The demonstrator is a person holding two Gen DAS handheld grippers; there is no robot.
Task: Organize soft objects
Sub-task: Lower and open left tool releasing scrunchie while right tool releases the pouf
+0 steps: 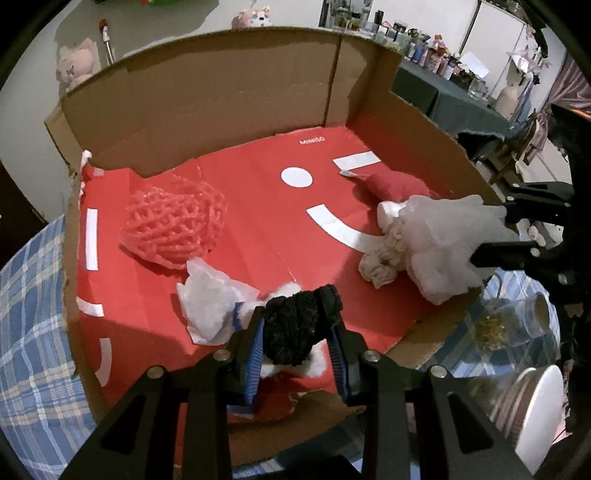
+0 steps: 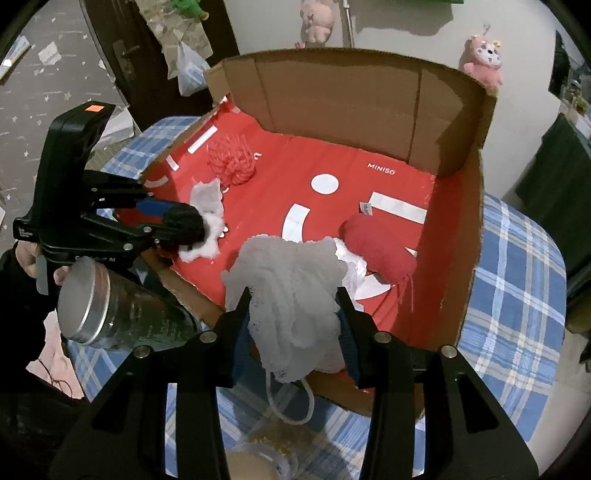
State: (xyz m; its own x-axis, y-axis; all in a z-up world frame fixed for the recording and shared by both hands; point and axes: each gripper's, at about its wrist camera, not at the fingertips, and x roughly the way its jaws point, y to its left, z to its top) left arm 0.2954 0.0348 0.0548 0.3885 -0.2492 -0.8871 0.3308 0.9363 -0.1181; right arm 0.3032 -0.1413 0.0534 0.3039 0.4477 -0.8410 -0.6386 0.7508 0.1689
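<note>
bg: white wall (image 2: 406, 29) | dark door (image 2: 125, 55) (shut) | plaid tablecloth (image 2: 517, 295)

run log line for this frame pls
left gripper: shut on black-and-white plush | right gripper: shut on white mesh pouf | both over cardboard box

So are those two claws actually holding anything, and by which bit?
Yes. The left gripper pinches a black-and-white fluffy toy around its black part; the right gripper clamps a white mesh sponge across its bunched middle.

"miniso" in white on the cardboard box's (image 2: 465, 221) red floor
</note>
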